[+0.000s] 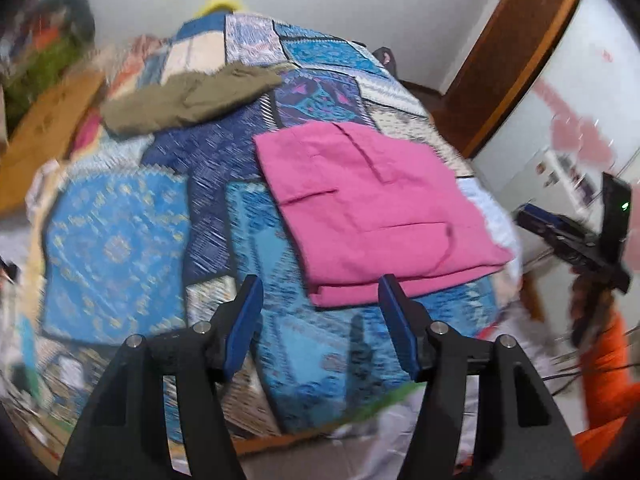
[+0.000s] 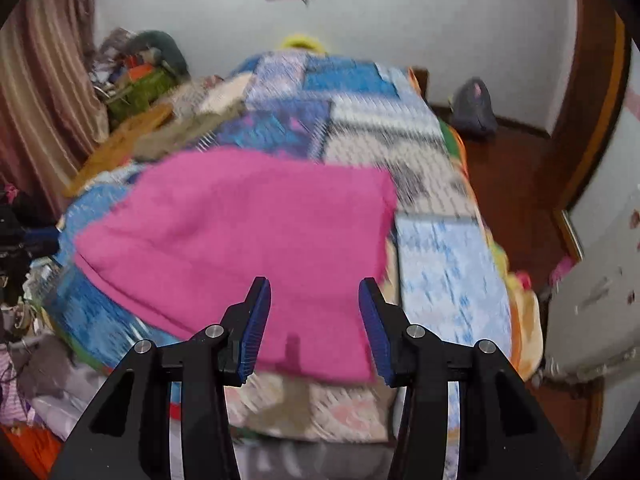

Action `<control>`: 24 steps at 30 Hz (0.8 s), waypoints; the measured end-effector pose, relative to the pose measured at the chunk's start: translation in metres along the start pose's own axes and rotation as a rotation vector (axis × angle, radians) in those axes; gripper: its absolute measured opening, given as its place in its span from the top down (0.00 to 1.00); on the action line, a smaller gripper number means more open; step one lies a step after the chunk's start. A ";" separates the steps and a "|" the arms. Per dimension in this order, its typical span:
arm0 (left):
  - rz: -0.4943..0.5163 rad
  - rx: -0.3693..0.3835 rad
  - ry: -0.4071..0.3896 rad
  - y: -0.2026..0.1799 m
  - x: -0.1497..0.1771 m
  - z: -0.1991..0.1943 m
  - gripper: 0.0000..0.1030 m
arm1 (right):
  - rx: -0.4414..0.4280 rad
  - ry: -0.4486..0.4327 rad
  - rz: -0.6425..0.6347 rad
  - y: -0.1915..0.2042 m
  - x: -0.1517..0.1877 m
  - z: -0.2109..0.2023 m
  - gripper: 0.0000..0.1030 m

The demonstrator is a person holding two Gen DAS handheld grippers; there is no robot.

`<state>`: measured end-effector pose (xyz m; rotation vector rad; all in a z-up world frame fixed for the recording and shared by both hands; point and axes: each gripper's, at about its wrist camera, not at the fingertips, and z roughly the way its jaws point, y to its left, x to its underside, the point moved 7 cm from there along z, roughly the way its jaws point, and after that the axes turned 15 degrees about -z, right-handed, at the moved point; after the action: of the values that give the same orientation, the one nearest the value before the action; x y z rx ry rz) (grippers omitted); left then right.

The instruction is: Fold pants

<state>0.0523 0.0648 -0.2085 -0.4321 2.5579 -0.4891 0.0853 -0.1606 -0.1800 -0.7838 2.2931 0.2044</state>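
I see both tools, left tool [image 1: 320, 290] and right tool [image 2: 315, 293], spread apart, empty, with the folded pink pants [image 1: 372, 208] [image 2: 248, 248] just ahead on the bed [image 1: 116, 240].

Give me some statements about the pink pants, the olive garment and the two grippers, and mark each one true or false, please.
1. The pink pants lie folded on the patchwork quilt. True.
2. The left gripper is clamped on the pants. False: it is open and holds nothing.
3. The olive garment lies farther up the bed than the pants. True.
4. The right gripper is shut. False: its jaws stand apart, empty.
5. The olive garment rests on top of the pants. False: they lie apart.
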 end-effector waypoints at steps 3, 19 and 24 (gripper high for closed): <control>-0.055 0.080 0.077 -0.009 0.010 0.009 0.40 | -0.028 -0.046 -0.046 0.022 -0.019 0.004 0.57; -0.295 0.278 0.178 -0.010 0.017 0.047 0.30 | -0.193 0.051 -0.080 0.071 -0.005 0.064 0.57; -0.330 0.284 0.160 -0.012 0.004 0.055 0.30 | -0.184 0.044 -0.098 0.072 -0.003 0.064 0.57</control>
<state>0.0805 0.0390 -0.2497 -0.7396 2.5196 -1.0277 0.0806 -0.0786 -0.2304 -1.0002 2.2934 0.3605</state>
